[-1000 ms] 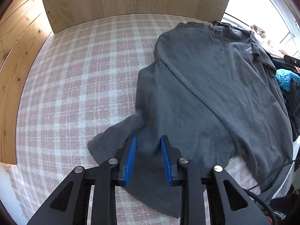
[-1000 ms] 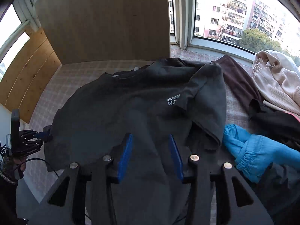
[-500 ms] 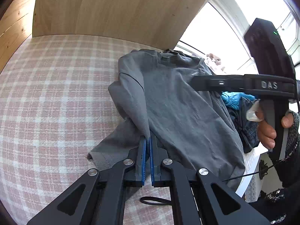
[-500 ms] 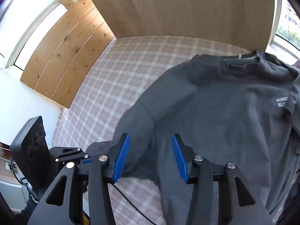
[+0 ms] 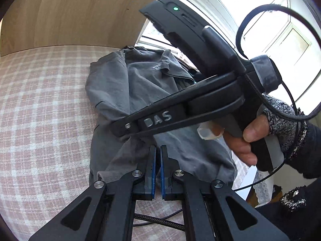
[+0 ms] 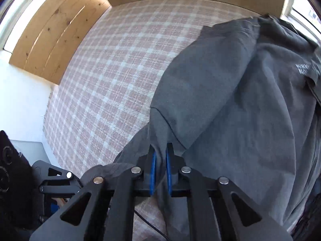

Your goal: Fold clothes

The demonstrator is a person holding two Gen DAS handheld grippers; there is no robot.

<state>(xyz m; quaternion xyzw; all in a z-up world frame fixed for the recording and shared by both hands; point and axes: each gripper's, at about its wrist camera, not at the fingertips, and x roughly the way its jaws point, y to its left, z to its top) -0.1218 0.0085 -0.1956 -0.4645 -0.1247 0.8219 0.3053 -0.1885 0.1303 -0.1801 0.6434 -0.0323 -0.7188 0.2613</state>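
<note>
While the grey T-shirt (image 6: 236, 104) lies spread over the right half of the pink checked cloth (image 6: 112, 76), both tools pinch it near its lower left part. From the left wrist, the left gripper (image 5: 157, 150) has its 2 blue-padded jaws pressed nearly together, with a fold of grey fabric rising from between the tips. From the right wrist, the right gripper (image 6: 160, 150) is clamped on a bunched ridge of the same shirt, which runs down between its pads and hangs past them toward the near edge.

A sleeve (image 6: 202, 88) is folded in over the body, its seam running down toward the right gripper's tips. The collar sits at the far end by the wooden panel (image 5: 70, 14), and the small white chest print (image 5: 157, 67) faces up.

Open room lies to the left: bare checked cloth reaches from the shirt's left edge to the wooden side boards (image 6: 54, 36). On the right, the person's hand (image 5: 246, 138) holds the other tool's black handle close above the shirt, crowding the left gripper's view. A black cable (image 5: 160, 221) lies on the cloth under the left gripper.
</note>
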